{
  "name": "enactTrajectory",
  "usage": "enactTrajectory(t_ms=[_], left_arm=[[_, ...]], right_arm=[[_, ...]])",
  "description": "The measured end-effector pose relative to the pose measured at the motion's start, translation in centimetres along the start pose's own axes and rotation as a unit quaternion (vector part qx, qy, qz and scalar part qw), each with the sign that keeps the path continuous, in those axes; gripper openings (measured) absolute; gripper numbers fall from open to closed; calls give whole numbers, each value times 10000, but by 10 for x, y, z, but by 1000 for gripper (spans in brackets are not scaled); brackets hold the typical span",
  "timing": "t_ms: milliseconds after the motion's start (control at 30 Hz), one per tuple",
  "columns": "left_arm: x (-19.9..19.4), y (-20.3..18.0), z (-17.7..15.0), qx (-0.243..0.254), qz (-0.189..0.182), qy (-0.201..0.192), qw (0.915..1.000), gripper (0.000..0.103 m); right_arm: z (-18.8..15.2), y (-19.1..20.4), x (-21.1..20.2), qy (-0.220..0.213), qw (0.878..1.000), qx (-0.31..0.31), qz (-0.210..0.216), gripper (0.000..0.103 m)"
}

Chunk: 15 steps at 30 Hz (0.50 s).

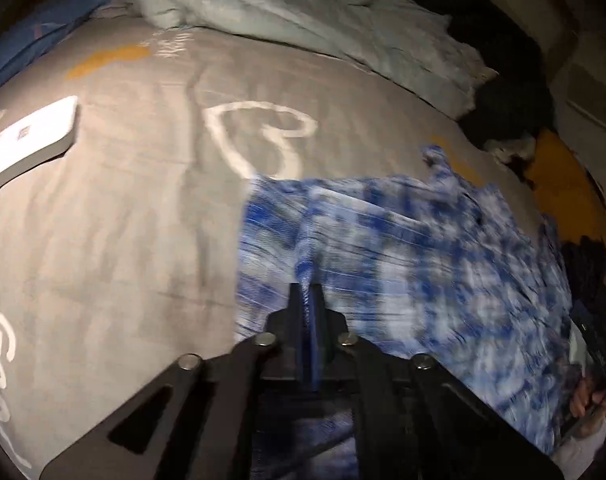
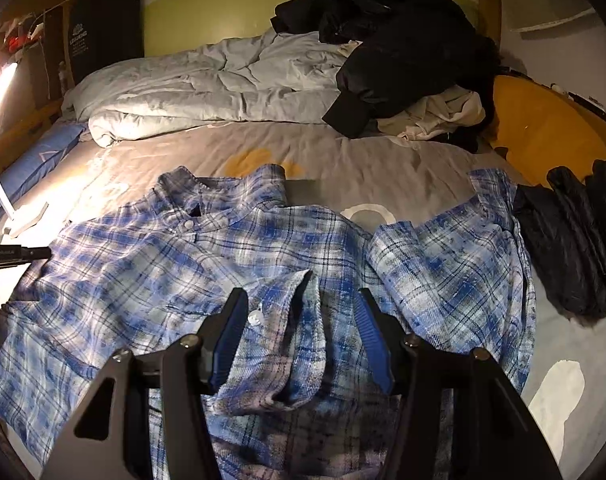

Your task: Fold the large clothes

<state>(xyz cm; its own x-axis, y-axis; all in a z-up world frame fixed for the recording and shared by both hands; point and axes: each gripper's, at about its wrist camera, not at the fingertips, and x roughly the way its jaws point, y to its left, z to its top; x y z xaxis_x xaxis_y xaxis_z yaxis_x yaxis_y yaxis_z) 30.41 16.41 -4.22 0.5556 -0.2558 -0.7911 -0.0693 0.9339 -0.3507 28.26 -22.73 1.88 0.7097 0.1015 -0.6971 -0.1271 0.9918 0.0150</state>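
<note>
A blue plaid shirt [image 2: 151,264] is lying spread on the grey bed sheet [image 2: 343,160], collar toward the rumpled pale duvet [image 2: 191,92], so it looks laid out flat for folding. The right claw [image 2: 303,312] is hovering with its jaws wide apart and nothing pinched, straddling a cuffed sleeve [image 2: 287,344] that is lying doubled back over the shirt body; I judge it is either lining up to take the sleeve or letting it rest there. The left claw [image 1: 306,292] is clamped tight on a ridge of the shirt [image 1: 383,240], probably lifting that side to carry a fold across. That view is smeared with motion blur, so which part of the garment it is gripping cannot be told. A white box [image 1: 27,140] is sitting on the sheet well apart from the shirt. Dark clothes [image 2: 407,40] are piled near the headboard, and a black puffy garment [image 2: 575,240] is lying just beside the shirt's right sleeve, its far end cut off by the frame
</note>
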Motion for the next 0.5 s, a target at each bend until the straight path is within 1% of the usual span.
enactTrajectory(t_ms=[33, 133, 200, 267, 333, 367, 400, 467, 500], left_arm=[[-5, -5, -2, 111, 5, -75, 9999, 1], [-20, -25, -6, 417, -298, -136, 9986, 1], [-27, -38, -12, 621, -538, -61, 9966, 1], [-27, -50, -20, 794, -657, 63, 9947, 1], [-18, -59, -28, 881, -720, 249, 9932, 2], [-11, -62, -32, 929, -704, 360, 9925, 2], [-5, -64, -34, 967, -602, 422, 9926, 4], [-1, -64, -35, 950, -479, 392, 9936, 6], [-2, -62, -32, 888, -514, 334, 9942, 13]], right_arm=[[0, 0, 0, 3, 10000, 0, 3, 52], [1, -1, 0, 12, 10000, 3, -1, 52], [1, -1, 0, 10, 10000, 2, -3, 52], [1, -1, 0, 14, 10000, 1, -2, 52], [1, -1, 0, 24, 10000, -4, -3, 52], [0, -1, 1, 36, 10000, -12, -3, 52], [0, -1, 1, 45, 10000, -18, -7, 52], [0, 0, 2, 51, 10000, -25, -10, 52], [0, 0, 1, 49, 10000, -29, -7, 52]])
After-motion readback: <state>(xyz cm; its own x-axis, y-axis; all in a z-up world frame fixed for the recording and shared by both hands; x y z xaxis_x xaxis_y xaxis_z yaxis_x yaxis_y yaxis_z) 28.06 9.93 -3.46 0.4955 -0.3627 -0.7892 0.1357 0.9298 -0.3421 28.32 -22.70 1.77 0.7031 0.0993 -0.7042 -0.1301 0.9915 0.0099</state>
